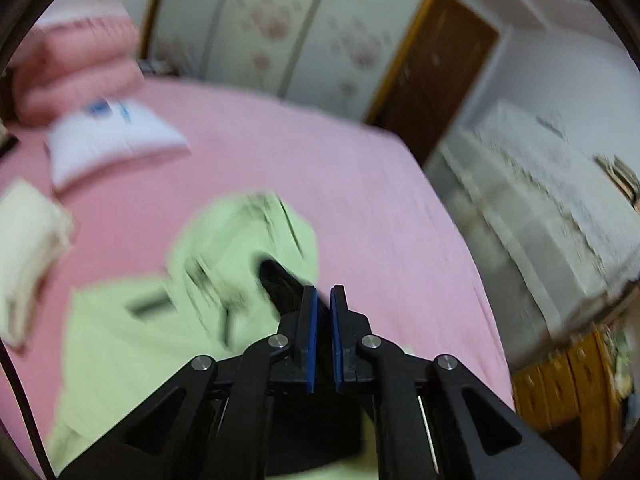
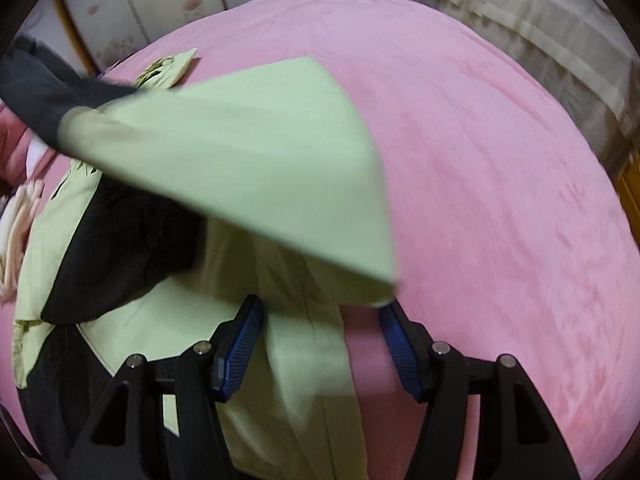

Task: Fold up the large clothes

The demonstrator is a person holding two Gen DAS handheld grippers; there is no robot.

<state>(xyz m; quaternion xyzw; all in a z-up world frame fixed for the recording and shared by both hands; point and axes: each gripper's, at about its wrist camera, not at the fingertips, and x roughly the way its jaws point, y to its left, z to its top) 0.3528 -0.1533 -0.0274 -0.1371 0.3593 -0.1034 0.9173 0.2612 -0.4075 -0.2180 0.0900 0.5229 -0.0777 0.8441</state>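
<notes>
A light green garment with black panels (image 1: 132,340) lies spread on the pink bed (image 1: 360,200). My left gripper (image 1: 323,300) is above it, its blue pads nearly together with a narrow gap and nothing visible between them. In the right wrist view a large flap of the green garment (image 2: 256,168) is lifted and stretched in the air above the rest of the garment (image 2: 280,380). My right gripper (image 2: 320,312) is open, its fingers on either side of the cloth below the flap. A black sleeve (image 2: 44,96) holds the flap's far end at the left.
A white pillow (image 1: 108,136) and stacked pink bedding (image 1: 76,68) lie at the bed's far left, a cream folded cloth (image 1: 28,248) at the left edge. A wardrobe with flower print (image 1: 280,28), a brown door (image 1: 436,72) and a white covered cabinet (image 1: 540,200) stand beyond the bed.
</notes>
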